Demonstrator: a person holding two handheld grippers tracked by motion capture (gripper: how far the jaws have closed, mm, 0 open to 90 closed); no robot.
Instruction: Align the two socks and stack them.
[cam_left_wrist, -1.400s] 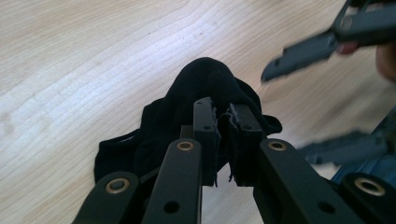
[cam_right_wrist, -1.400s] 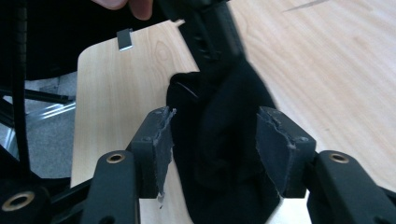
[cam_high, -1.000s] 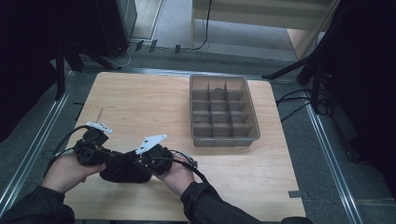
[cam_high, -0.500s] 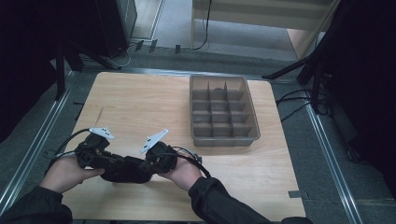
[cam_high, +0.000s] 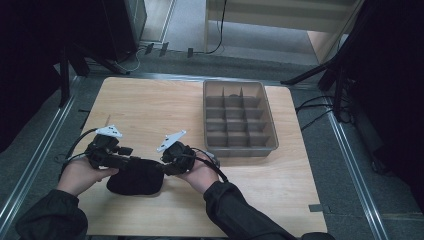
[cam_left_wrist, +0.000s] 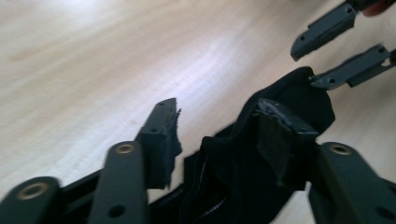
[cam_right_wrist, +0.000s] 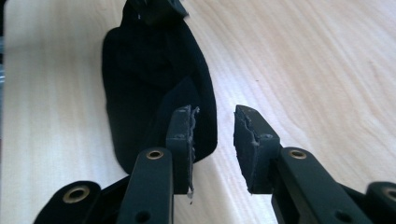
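Both claws newly apart, pouch (cam_high: 135, 176) unlabelled.

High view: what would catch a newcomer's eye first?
The black pouch lying on the near left of the wooden table, with the left gripper and right gripper at its two ends. Both have just been opening their jaws. Next, the grey divided tray at the right.

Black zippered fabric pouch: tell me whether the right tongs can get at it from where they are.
Probably yes. The black zippered fabric pouch lies flat on the wooden table right beside the right tongs, whose jaws have just been opening and stand apart with nothing between them. Only the left tongs crowd its far end.
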